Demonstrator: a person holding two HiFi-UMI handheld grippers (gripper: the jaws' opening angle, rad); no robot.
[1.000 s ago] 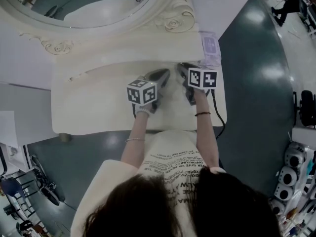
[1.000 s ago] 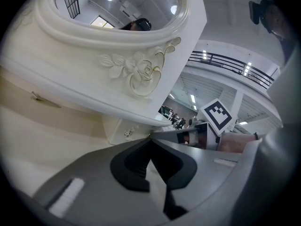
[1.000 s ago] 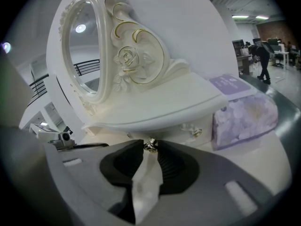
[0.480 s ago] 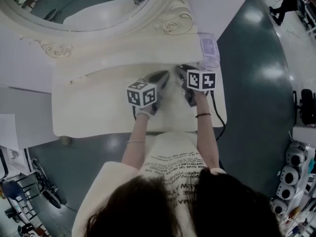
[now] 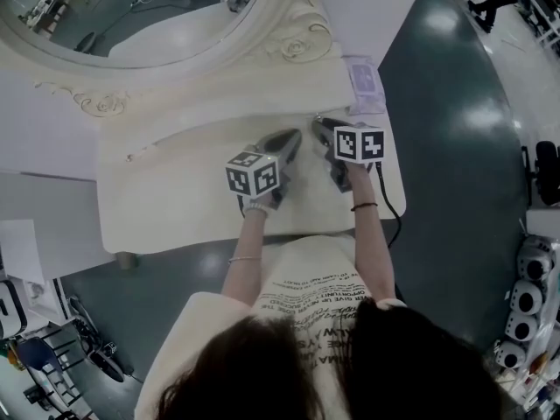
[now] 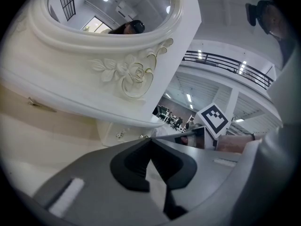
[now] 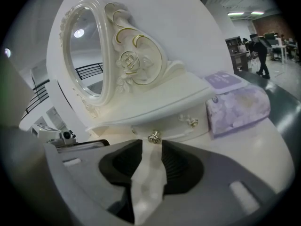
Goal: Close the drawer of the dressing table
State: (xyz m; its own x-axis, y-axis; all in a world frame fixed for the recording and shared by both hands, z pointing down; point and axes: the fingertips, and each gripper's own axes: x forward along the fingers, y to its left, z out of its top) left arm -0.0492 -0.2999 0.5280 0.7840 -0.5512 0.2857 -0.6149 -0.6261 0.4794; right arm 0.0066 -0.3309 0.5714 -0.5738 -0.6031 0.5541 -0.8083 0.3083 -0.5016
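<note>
Tissue pack (image 7: 237, 105) label: print illegible.
Right hand-held gripper (image 7: 151, 145): jaws opening, gripping nothing; drawer knob (image 7: 154, 136) just ahead of tips.
Left hand-held gripper (image 6: 149, 141): closed, empty.

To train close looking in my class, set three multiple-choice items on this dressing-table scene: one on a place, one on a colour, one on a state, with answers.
1. Where is the tissue box?
A) on the floor
B) on the table's right end
C) in a gripper

2. What colour is the tissue box?
A) lilac
B) red
C) black

3. How do the left gripper's jaws stand?
A) wide apart
B) clamped on the tissue box
C) together, empty

Answers:
1. B: it sits on the tabletop, right of the mirror.
2. A: its flowered sides show lilac in the right gripper view.
3. C: the tips meet with nothing between them.
</note>
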